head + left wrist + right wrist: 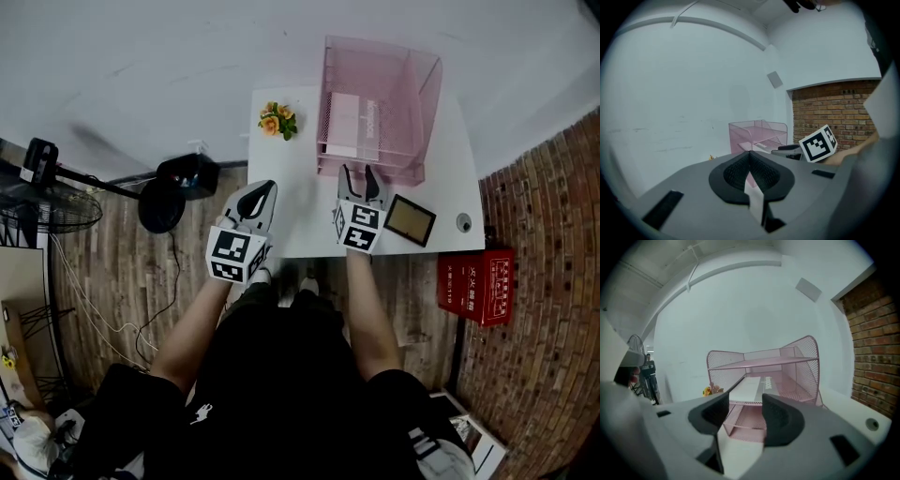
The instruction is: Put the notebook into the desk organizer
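Your right gripper is gaping empty and your left gripper is sitting closed, empty. The notebook is lying in the organizer, looking light and fairly stiff; pinch its near edge.

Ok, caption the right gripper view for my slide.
Open right gripper faces the pink wire-mesh desk organizer, white notebook lying on its middle shelf.

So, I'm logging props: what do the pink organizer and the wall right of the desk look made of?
Pink organizer: probably coated metal mesh, matte; its walls show a fine see-through grid. Wall: bare red brick, rough, with visible mortar lines.
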